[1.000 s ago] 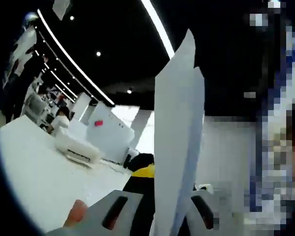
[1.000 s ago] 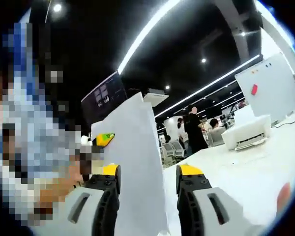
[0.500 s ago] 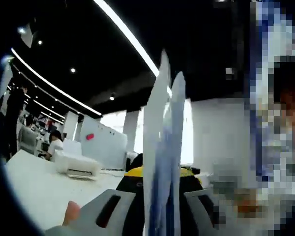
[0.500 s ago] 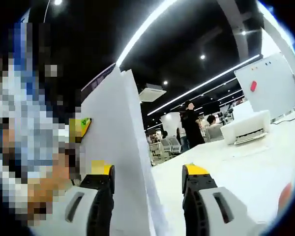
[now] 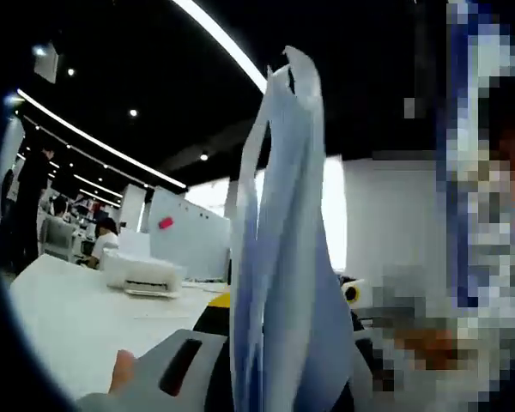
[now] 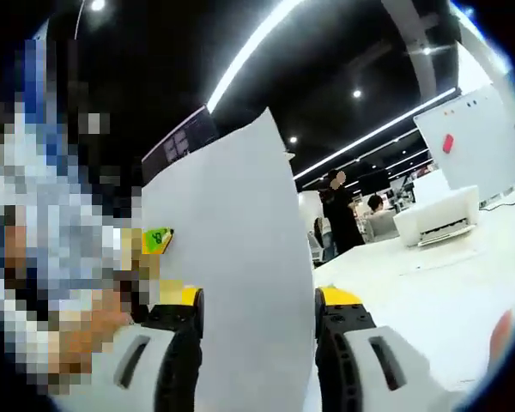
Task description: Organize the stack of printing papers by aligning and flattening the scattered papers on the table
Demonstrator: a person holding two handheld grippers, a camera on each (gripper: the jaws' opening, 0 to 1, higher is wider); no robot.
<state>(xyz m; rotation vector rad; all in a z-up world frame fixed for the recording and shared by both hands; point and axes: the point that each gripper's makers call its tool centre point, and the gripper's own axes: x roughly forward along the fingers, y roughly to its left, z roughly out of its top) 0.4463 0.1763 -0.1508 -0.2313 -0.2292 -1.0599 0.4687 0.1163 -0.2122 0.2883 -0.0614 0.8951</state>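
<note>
Upright, the papers (image 5: 283, 257) stand clamped in the left tongs (image 5: 270, 369) and between the parted right tongs (image 6: 256, 360).

Your right gripper (image 6: 256, 322): two pale grey jaw bodies, each with a dark oblong slot, black ribbed inner faces, yellow caps at the tips. Your left gripper (image 5: 275, 360): same pale grey shell, one dark slot visible, black inner parts with yellow near the tip. A fingertip (image 5: 121, 374) shows beside its lower shell.

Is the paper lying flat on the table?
No, the paper stands upright between the jaws of the right gripper, lifted off the white table.
</note>
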